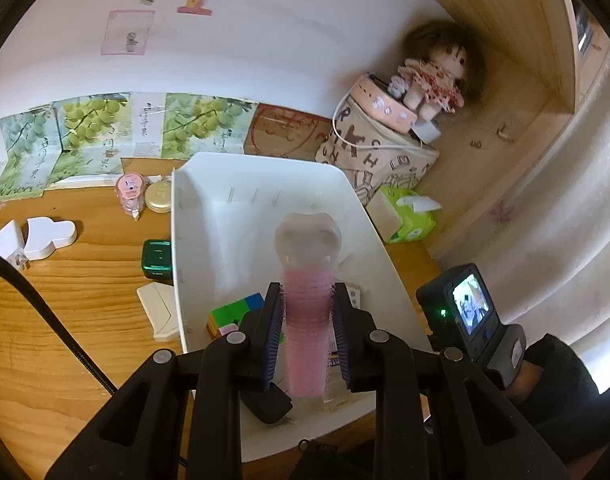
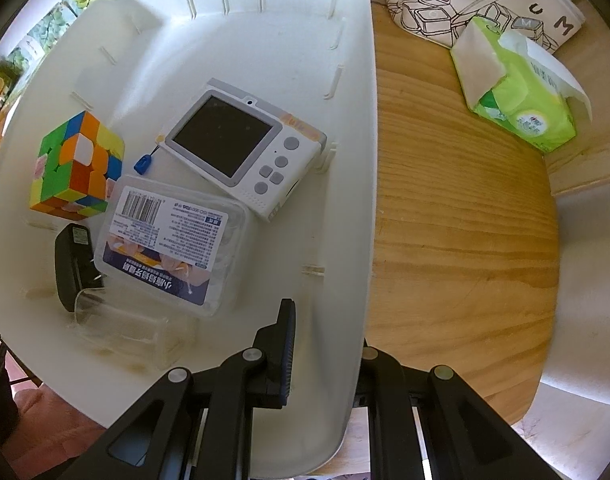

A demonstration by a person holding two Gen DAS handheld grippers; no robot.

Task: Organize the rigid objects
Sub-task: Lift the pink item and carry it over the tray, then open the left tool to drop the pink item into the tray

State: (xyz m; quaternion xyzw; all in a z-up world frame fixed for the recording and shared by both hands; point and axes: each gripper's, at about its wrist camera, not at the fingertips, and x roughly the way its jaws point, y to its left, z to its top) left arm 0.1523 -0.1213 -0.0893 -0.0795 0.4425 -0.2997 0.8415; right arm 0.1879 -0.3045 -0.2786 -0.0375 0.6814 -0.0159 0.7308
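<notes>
Two grippers work one white bin point(image 1: 265, 172): your left gripper point(image 1: 307, 332) clamps a pink roller point(image 1: 307, 320); lower it toward twelve o'clock, while right gripper point(image 2: 325, 360) pinches the rim.

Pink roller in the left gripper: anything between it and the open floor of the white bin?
Nothing visible. The pink roller, clamped in the left gripper, hangs over the white bin. The cube, toy camera, labelled box and black charger sit at the near end; the far floor is bare.
</notes>
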